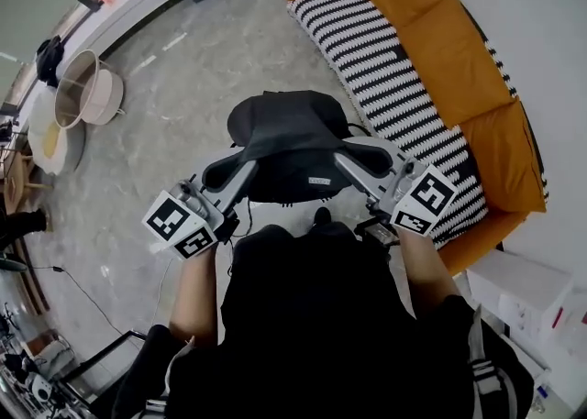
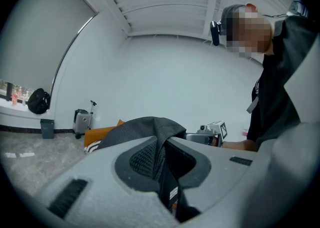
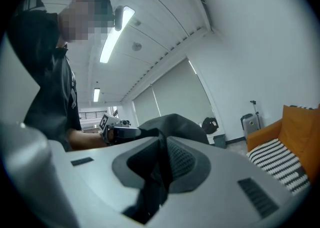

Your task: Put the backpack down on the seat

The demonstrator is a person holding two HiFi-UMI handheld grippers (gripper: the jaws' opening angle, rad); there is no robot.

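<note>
At the far left of the head view, a pale pink round tub point(image 1: 108, 96) stands on the grey marbled floor point(image 1: 183, 78).

The left claw point(image 1: 240, 168) is all but closed. In the left gripper view, its two grey jaws pinch a fold of black mesh and webbing belonging to the black fabric backpack point(image 2: 145, 128), and no gap is left between them. A grey wheeled suitcase point(image 2: 81, 120) stands against the white wall behind it in that view.

The backpack point(image 1: 284, 147) hangs between the two claws in front of the person's body. It is off the floor and just beside the near edge of the sofa, and it is not resting on the seat.

The right claw point(image 1: 353, 153) grips the pack's other side. In the right gripper view, its jaws stand slightly wider than the left claw's, with a thicker bunch of black strap and fabric point(image 3: 161, 167) clamped between the pads.

Right of the backpack, the black-and-white striped seat point(image 1: 385, 69) runs along the orange sofa point(image 1: 459, 50), whose back cushions lie further right. A white box point(image 1: 518, 284) sits on the floor at the lower right, past the sofa's end.
</note>
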